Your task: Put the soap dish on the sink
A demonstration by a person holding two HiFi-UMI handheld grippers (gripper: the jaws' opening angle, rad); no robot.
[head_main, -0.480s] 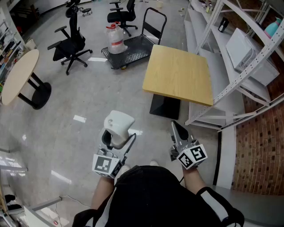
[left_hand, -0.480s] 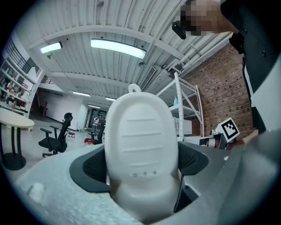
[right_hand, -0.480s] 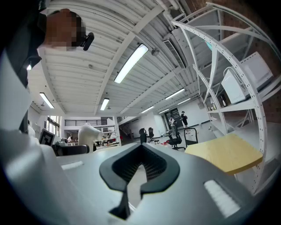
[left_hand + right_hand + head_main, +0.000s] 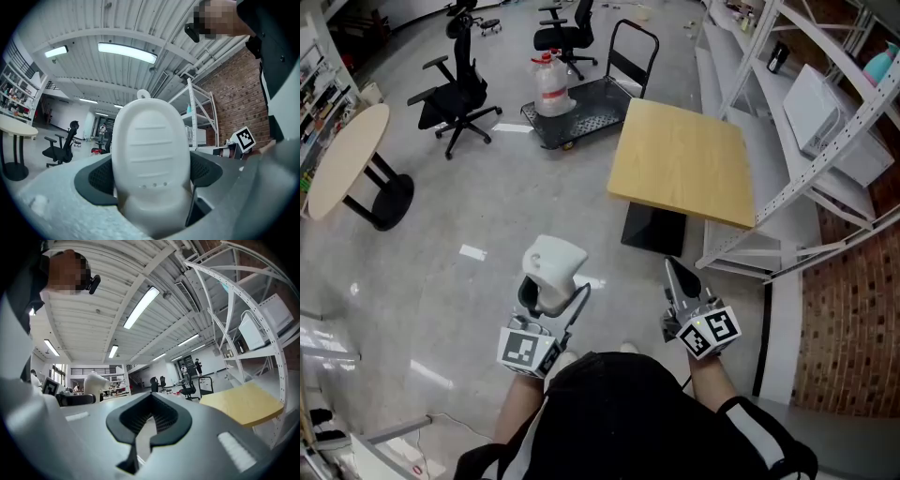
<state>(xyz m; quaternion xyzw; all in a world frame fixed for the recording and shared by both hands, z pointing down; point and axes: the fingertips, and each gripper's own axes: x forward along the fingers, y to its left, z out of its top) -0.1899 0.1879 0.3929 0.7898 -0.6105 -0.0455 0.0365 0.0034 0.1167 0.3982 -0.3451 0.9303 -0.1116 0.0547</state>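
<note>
The soap dish (image 4: 554, 267) sat in the left claw (image 4: 543, 296), well left of the right claw (image 4: 679, 276). Ahead stood a square table (image 4: 680, 161), with a shelving rack (image 4: 811, 112) to its right and a cart (image 4: 586, 111) bearing a jug (image 4: 550, 86) to its left.

White soap dish (image 4: 555, 262) upright in gripper (image 4: 550, 294)

square table (image 4: 680, 159) ahead, open floor (image 4: 469, 216) left

Looks smooth, matt white plastic on the soap dish (image 4: 553, 267) short of the table (image 4: 684, 164), itself pale matt wood laminate, with glossy polished grey floor (image 4: 469, 206) beneath it, white painted metal shelving (image 4: 766, 141) and rough red brick wall (image 4: 848, 319) to its right.
</note>
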